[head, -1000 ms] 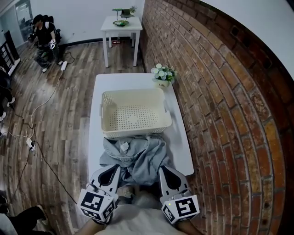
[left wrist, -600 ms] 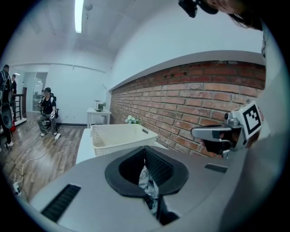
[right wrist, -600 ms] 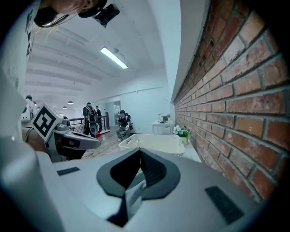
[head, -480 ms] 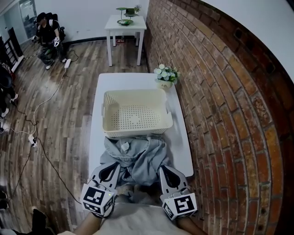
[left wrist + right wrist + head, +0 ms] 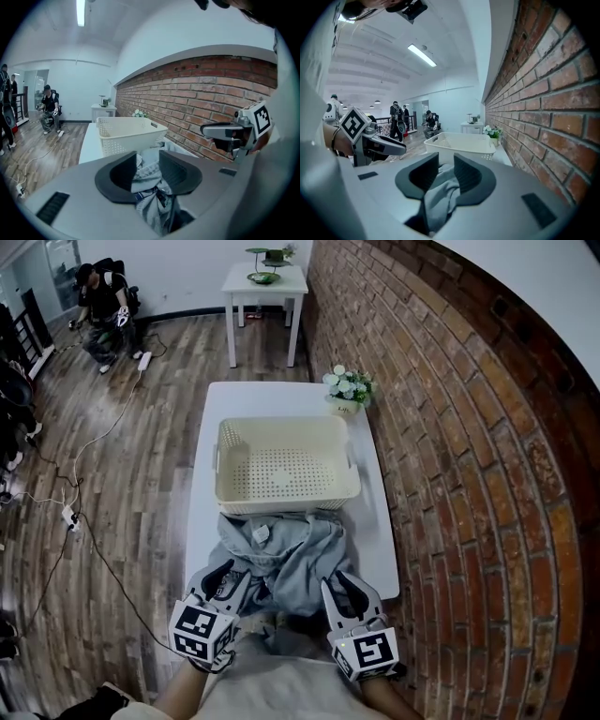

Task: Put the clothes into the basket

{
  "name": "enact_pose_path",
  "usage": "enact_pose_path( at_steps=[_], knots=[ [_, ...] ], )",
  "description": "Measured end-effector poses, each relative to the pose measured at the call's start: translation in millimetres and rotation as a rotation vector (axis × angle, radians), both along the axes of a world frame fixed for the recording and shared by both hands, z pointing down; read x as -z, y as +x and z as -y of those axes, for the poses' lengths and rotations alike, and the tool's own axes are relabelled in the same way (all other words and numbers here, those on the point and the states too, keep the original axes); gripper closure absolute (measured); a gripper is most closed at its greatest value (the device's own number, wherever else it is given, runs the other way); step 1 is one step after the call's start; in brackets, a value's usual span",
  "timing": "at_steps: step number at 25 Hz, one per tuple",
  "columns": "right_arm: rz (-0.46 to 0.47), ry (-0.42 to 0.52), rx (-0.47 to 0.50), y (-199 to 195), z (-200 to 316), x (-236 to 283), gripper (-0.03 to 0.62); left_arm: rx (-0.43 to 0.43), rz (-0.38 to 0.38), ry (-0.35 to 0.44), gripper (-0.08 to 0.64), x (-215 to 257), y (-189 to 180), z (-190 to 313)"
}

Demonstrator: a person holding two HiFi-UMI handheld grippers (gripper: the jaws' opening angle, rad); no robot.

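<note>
A crumpled grey garment (image 5: pixel 281 549) lies on the near end of the white table (image 5: pixel 375 540) and hangs over its edge. Just beyond it stands the empty cream perforated basket (image 5: pixel 286 502). My left gripper (image 5: pixel 230 576) and right gripper (image 5: pixel 339 582) sit at the garment's near hem. In the left gripper view the jaws (image 5: pixel 147 161) stand slightly apart, having just been opening, with grey cloth (image 5: pixel 147 180) bunched loosely between them. The right gripper (image 5: pixel 446 164) is the same, with a fold of the cloth (image 5: pixel 440 192) in its gap.
A brick wall (image 5: pixel 469 474) runs along the table's right side. A pot of white flowers (image 5: pixel 347 390) stands behind the basket. Farther back are a small white side table (image 5: pixel 267 282) and a seated person (image 5: pixel 103 310). Cables (image 5: pixel 70 517) trail over the wooden floor at left.
Both grippers have sunk a little at the table's near edge. The garment and basket lie as before.
</note>
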State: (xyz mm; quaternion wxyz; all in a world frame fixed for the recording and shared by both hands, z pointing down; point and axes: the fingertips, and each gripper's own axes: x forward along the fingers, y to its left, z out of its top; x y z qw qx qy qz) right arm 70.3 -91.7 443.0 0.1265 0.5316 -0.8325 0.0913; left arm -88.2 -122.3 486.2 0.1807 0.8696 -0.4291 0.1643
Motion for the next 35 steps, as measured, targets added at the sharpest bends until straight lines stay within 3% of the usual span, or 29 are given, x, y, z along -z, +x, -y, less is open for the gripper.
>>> enact_pose_path(
  at_steps=[1,8,11,14,20,26,29,32,35],
  knots=[
    [0.004,-0.010,-0.001,0.8,0.7,-3.5,0.483,0.000,-0.001,-0.016,0.389,-3.7,-1.1,0.8],
    [-0.039,-0.134,-0.002,17.3,12.0,-38.6,0.230,-0.025,0.042,-0.129,0.193,-36.4,-12.2,6.4],
    [-0.034,-0.203,-0.009,27.3,18.8,-56.7,0.179,0.004,0.057,-0.189,0.119,-54.8,-22.7,12.2],
    [-0.063,-0.270,0.002,35.6,27.8,-78.2,0.150,0.024,0.105,-0.229,0.060,-72.5,-33.5,20.5],
    [-0.083,-0.420,0.033,42.8,41.5,-116.8,0.124,0.007,0.145,-0.317,0.046,-103.3,-39.2,31.7],
    [-0.092,-0.541,0.069,41.7,52.3,-147.0,0.124,-0.005,0.134,-0.447,0.034,-133.6,-36.2,34.5],
    [-0.062,-0.633,0.092,39.7,51.9,-166.6,0.124,-0.019,0.144,-0.484,0.021,-143.4,-32.6,35.5],
    [0.014,-0.734,0.123,38.5,53.0,-181.9,0.108,-0.040,0.075,-0.571,0.018,-158.3,-18.3,33.9],
    [0.053,-0.812,0.184,34.4,54.1,-192.1,0.101,-0.046,0.060,-0.612,0.018,-173.2,-10.3,33.4]
  ],
)
